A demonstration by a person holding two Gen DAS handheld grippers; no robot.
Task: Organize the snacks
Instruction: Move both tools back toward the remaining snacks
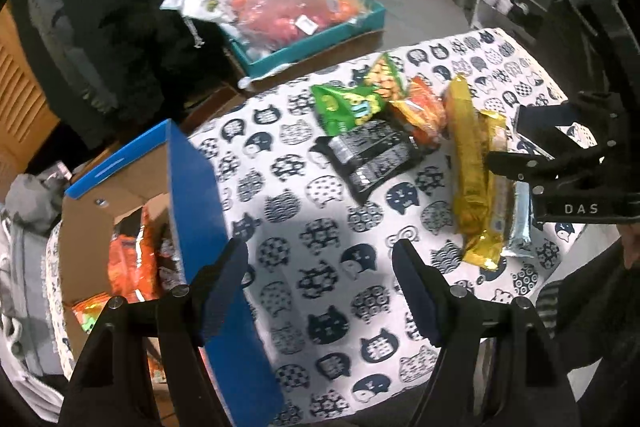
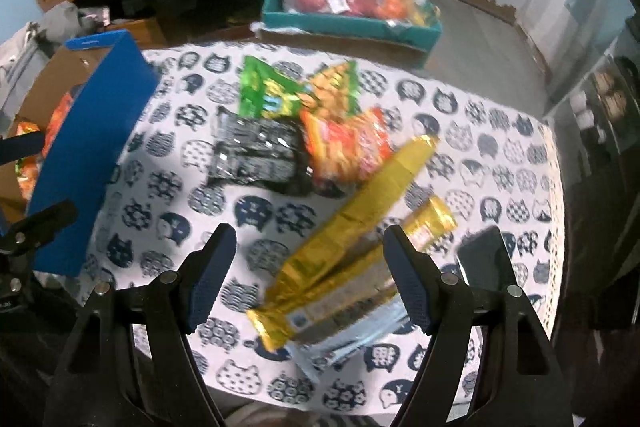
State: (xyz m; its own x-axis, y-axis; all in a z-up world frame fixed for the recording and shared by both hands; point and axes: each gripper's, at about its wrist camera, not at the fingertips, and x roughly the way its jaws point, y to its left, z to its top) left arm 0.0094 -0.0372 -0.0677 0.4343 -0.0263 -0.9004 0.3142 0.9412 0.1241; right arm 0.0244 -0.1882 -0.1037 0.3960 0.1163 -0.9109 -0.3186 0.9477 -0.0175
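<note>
The left gripper (image 1: 320, 287) hangs with its jaws spread wide and nothing between them, only the cat-print cloth (image 1: 320, 219) below. Its left finger overlaps the blue wall of the open cardboard box (image 1: 192, 187), which sits just to the left of the tongs; inside the box lie orange snack bags (image 1: 128, 259). Ahead of these tongs lies a black packet (image 1: 368, 159), with a green packet (image 1: 344, 107) and an orange packet (image 1: 420, 111) beyond it.

The right gripper (image 2: 310, 279) also stands apart, gripping nothing. Below its spread jaws, on the cloth, lie long gold packets (image 2: 360, 223) side by side with a silver-blue packet (image 2: 352, 335) at their near end; whether the pads touch them cannot be told. Further ahead and to the left of these tongs are the black, green and orange packets. A dark phone (image 2: 484, 263) lies just right of the right finger. Beyond the table sits a teal tray (image 2: 352, 23) with plastic bags
</note>
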